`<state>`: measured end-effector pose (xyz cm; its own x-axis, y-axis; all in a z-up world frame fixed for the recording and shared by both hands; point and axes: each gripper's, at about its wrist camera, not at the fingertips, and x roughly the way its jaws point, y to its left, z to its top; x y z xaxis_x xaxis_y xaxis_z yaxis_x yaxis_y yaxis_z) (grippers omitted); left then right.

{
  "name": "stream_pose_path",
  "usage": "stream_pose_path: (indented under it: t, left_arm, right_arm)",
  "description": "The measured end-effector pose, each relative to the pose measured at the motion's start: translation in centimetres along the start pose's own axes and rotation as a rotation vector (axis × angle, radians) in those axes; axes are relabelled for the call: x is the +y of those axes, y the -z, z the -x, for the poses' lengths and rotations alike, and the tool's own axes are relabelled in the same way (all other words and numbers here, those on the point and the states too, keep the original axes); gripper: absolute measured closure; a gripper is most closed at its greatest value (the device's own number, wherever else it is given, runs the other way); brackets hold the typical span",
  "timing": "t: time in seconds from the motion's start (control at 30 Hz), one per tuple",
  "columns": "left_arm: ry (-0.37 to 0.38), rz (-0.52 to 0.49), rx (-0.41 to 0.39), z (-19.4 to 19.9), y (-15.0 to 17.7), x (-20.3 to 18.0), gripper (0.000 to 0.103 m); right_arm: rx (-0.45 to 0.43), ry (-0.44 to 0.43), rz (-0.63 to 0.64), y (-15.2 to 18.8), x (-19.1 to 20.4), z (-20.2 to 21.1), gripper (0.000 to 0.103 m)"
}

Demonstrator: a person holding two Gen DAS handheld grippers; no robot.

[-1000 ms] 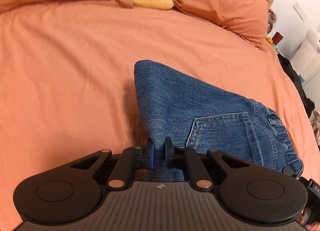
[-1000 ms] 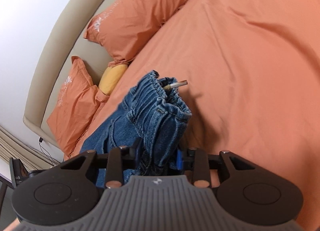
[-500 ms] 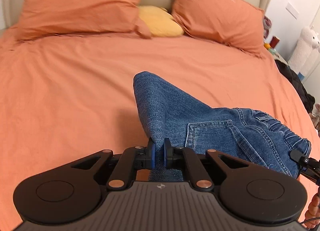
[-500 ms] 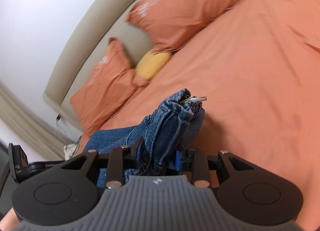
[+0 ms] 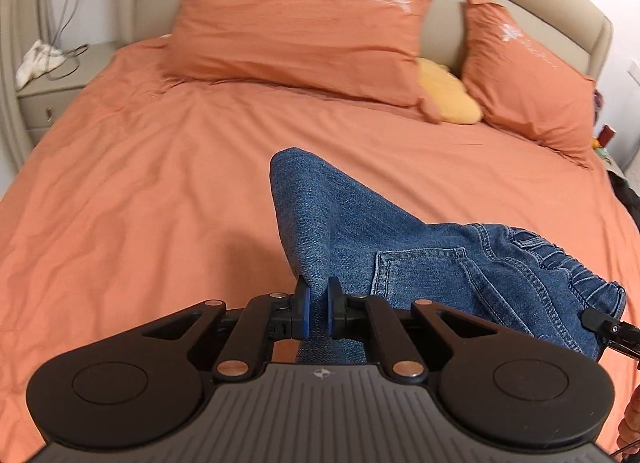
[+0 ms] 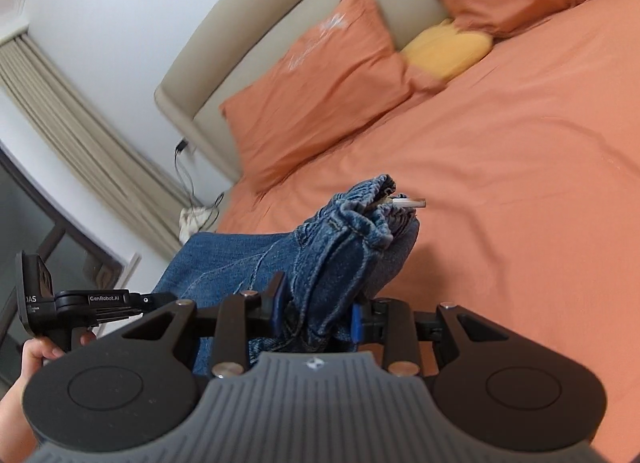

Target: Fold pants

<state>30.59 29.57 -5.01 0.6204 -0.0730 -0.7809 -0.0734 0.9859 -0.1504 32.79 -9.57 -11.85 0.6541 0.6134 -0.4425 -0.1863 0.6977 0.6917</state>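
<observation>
Left tool (image 5: 318, 309) pinching a fold of the blue pants (image 5: 400, 251), right tool (image 6: 316, 311) clamped on their bunched waistband, pants held above the orange bed (image 5: 140, 183), pillows (image 5: 296, 27) behind.

Pants (image 5: 360, 223): blue denim, lighter stitching. Bed sheet (image 5: 140, 203) and pillows (image 5: 300, 31): plain orange (white motif on pillows). Cushion (image 5: 448, 97): yellow. Headboard (image 6: 280, 23) — beige. Tool pads (image 5: 305, 313) — blue.

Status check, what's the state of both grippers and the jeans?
Left gripper shut on jeans leg fold. Right gripper clamped on bunched waistband. Nothing in the way.
</observation>
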Motion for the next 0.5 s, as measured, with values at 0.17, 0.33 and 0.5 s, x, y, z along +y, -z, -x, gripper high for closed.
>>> stream_pose_path:
  t: [0.17, 0.33, 0.5]
  left_arm:
    - [0.000, 0.036, 0.029, -2.0, 0.9, 4.6, 0.095]
    - [0.031, 0.066, 0.081, -5.0, 3.5, 7.8, 0.095]
    - [0.024, 0.059, 0.139, -8.0, 6.3, 9.7, 0.095]
  right_arm:
    - [0.059, 0.030, 0.025, 2.3, 2.5, -4.1, 0.076]
    - [0.138, 0.085, 0.026, 5.6, 2.3, -6.1, 0.076]
    - [0.229, 0.147, -0.002, 9.6, 0.4, -7.3, 0.076]
